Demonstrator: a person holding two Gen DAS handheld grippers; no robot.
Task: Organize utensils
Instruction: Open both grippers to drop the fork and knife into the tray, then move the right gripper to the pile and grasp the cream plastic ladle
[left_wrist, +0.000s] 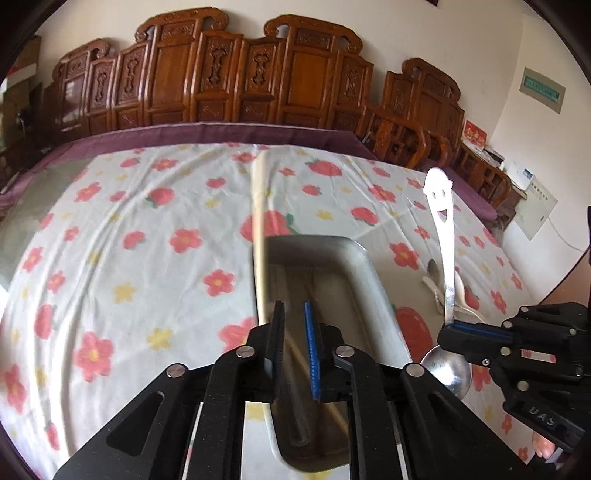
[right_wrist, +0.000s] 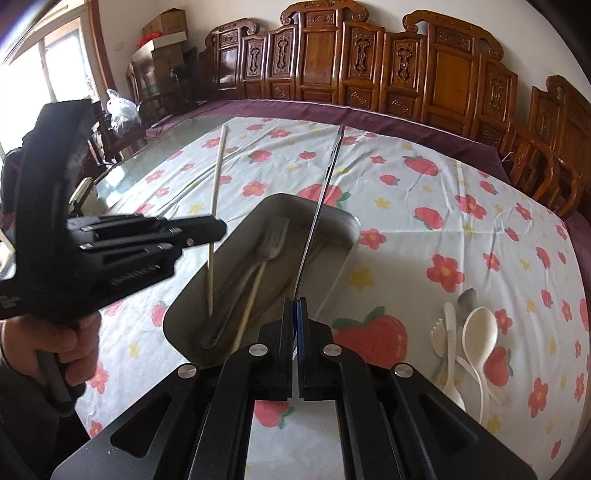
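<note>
A steel tray lies on the flowered cloth and holds a fork and a chopstick. My left gripper is open above the tray, and a pale chopstick stands blurred beside its left finger with its lower end in the tray. My right gripper is shut on a steel spoon with a smiling-face handle, held upright at the tray's right side.
White plastic spoons and a fork lie in a pile on the cloth to the right. Carved wooden chairs line the table's far side. A person's hand grips the left gripper's handle.
</note>
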